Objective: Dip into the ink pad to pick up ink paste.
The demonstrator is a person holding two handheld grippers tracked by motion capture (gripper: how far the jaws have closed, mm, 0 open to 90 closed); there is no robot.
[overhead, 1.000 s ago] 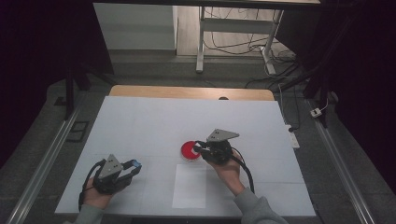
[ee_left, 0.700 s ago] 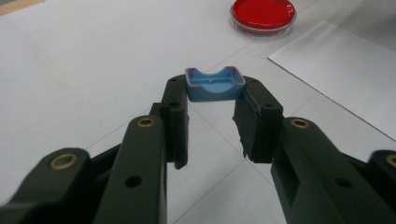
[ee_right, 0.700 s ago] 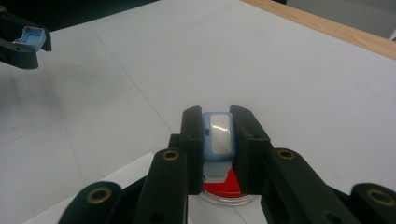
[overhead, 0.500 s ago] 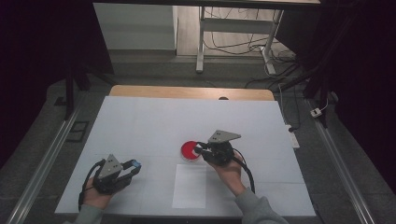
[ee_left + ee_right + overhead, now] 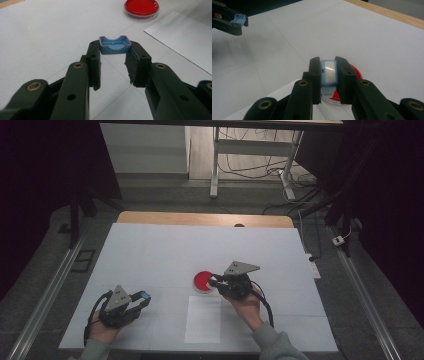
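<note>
White surface (image 5: pixel 150 255) with a wooden strip at the far edge, dark room all around and cables on the floor behind it. Nearest the person there's a white sheet of paper (image 5: pixel 202 319) lying flat. On the near left, the left claw (image 5: pixel 140 298) is clamped on a small blue cap (image 5: pixel 114 45), held just above the surface at its tips. Further in, the right claw (image 5: pixel 214 280) is squeezed shut on a pale blue piece with a shiny grey face (image 5: pixel 329 72), right over the red dish (image 5: pixel 203 281), which sits just past the paper's far edge.
</note>
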